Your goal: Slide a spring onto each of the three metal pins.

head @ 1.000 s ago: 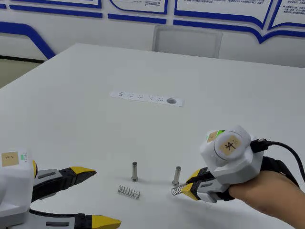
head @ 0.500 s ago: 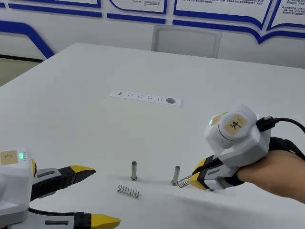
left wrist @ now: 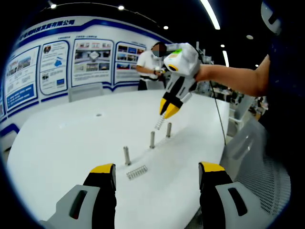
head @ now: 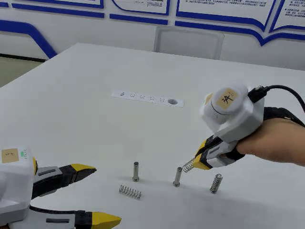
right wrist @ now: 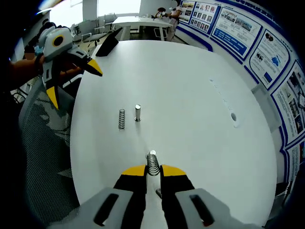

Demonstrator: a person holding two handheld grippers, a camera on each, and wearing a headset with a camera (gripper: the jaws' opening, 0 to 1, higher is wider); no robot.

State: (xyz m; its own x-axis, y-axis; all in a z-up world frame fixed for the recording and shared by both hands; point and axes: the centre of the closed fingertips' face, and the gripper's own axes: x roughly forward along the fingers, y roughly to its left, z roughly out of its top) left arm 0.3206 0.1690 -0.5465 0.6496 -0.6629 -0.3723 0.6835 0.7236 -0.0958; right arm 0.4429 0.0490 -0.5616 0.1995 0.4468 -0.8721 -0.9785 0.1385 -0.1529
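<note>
right of centre in the head view, the right gripper (head: 199,163) pinches a spring (head: 188,165) just above the middle pin (head: 177,176). a spring-covered pin (head: 216,183) stands lower right. a loose spring (head: 129,192) lies on the table (head: 95,95) by the left pin (head: 136,171). lower left, the left gripper (head: 102,194) gapes wide, empty.
</note>
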